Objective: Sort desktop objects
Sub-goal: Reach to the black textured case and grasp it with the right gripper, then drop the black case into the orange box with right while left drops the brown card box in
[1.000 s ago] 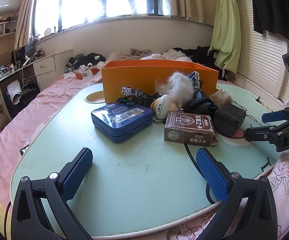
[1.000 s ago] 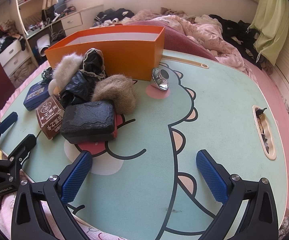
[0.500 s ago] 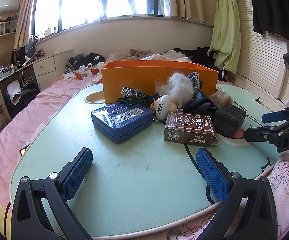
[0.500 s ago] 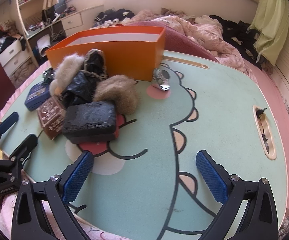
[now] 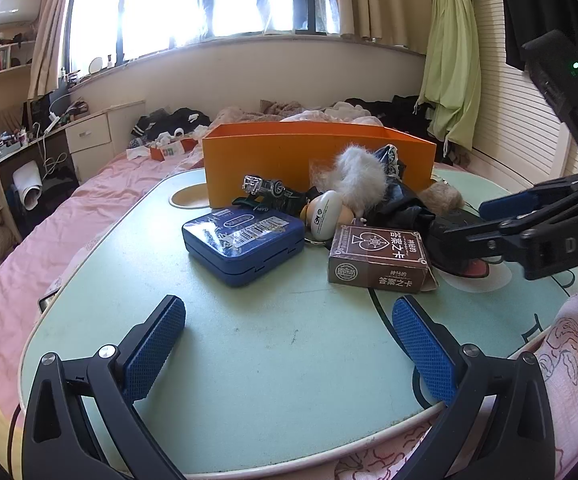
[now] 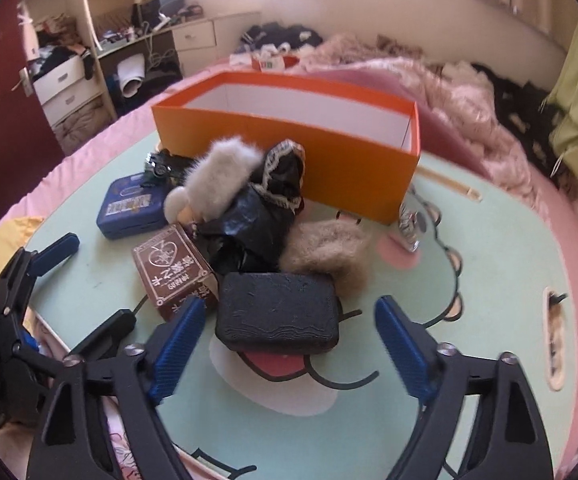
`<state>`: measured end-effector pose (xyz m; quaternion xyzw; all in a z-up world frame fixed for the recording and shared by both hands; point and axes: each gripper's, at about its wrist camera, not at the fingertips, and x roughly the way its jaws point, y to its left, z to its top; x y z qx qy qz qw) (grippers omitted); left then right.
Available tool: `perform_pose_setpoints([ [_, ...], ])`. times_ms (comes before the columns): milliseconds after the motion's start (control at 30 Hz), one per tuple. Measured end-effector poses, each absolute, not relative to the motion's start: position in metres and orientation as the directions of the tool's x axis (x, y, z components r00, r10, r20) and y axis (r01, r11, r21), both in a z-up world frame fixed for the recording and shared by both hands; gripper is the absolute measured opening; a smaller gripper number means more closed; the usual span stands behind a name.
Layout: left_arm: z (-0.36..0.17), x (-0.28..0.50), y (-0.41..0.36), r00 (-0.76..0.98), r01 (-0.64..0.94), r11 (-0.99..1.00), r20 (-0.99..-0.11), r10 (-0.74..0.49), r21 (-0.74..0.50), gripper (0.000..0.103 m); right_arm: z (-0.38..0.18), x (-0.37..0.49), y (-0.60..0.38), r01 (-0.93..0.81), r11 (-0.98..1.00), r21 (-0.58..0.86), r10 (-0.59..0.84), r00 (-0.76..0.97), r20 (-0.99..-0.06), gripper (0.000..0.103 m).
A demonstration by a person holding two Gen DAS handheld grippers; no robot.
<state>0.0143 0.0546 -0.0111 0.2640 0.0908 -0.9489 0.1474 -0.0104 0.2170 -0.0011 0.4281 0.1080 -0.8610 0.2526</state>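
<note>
A pile of objects lies in front of an open orange box [image 6: 289, 128] on the green table [image 5: 269, 360]. In it are a black textured case [image 6: 277, 312], a brown card box [image 6: 171, 268], a blue tin [image 5: 245, 240], grey fur [image 6: 221, 176], tan fur [image 6: 325, 248], black fabric [image 6: 257, 216] and a small white egg-shaped device [image 5: 325, 216]. My right gripper [image 6: 289, 340] is open, its fingers on either side of the near end of the black case. My left gripper [image 5: 289, 344] is open and empty over bare table, short of the blue tin.
A shiny metal object [image 6: 411, 228] lies by the orange box's right corner. A toy car [image 5: 265, 188] sits behind the blue tin. The table rests on a pink bed [image 5: 49, 220]. Drawers and shelves [image 6: 73, 80] stand at the left.
My right gripper has moved forward and left toward the pile, so the black case now lies between its fingers. The left gripper has not moved.
</note>
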Motion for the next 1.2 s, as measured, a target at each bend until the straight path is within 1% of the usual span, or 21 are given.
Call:
perform_pose_setpoints([
  [33,-0.011,0.015,0.055,-0.817,0.328,-0.94,-0.528,-0.232,-0.095,0.103,-0.003,-0.011,0.217,0.529,-0.847,0.047,-0.35,-0.489,-0.799,0.068],
  [67,-0.011,0.015,0.055,-0.817,0.329,-0.94,-0.528,-0.233,-0.095,0.103,-0.006,-0.012,0.218,0.533,-0.843,0.068,-0.362,-0.471,-0.804,0.06],
  [200,-0.011,0.015,0.055,-0.815,0.334,-0.938,-0.528,-0.237,-0.095,0.103,-0.004,-0.006,0.22,0.521,-0.851,0.073,-0.366,-0.488,-0.792,0.06],
  [500,-0.008,0.011,0.059,-0.817,0.337,-0.937,-0.525,-0.238,-0.098,0.103,0.014,0.017,0.24,0.5,-0.861,0.097,-0.408,-0.563,-0.718,0.06],
  [633,-0.005,0.008,0.063,-0.826,0.312,-0.944,-0.52,-0.216,-0.103,0.103,0.018,0.023,0.248,0.479,-0.87,0.113,-0.414,-0.586,-0.697,0.06],
  [767,0.002,0.008,0.067,-0.84,0.272,-0.953,-0.515,-0.168,-0.132,0.103,0.018,0.021,0.252,0.469,-0.875,0.122,-0.412,-0.586,-0.698,0.06],
  [933,0.023,0.001,0.079,-0.86,0.215,-0.969,-0.493,-0.131,-0.119,0.102,0.018,0.022,0.253,0.466,-0.877,0.12,-0.41,-0.592,-0.694,0.06],
  [1100,0.034,-0.028,0.079,-0.836,0.184,-0.976,-0.542,-0.092,-0.118,0.094,0.018,0.022,0.254,0.463,-0.877,0.13,-0.413,-0.587,-0.696,0.06],
  [1133,0.033,-0.036,0.077,-0.825,0.178,-0.975,-0.561,-0.073,-0.135,0.094,0.018,0.023,0.254,0.462,-0.877,0.134,-0.415,-0.586,-0.696,0.06],
  [1200,0.032,-0.049,0.074,-0.797,0.166,-0.969,-0.604,-0.021,-0.185,0.09,0.018,0.022,0.256,0.462,-0.876,0.139,-0.418,-0.584,-0.696,0.06],
])
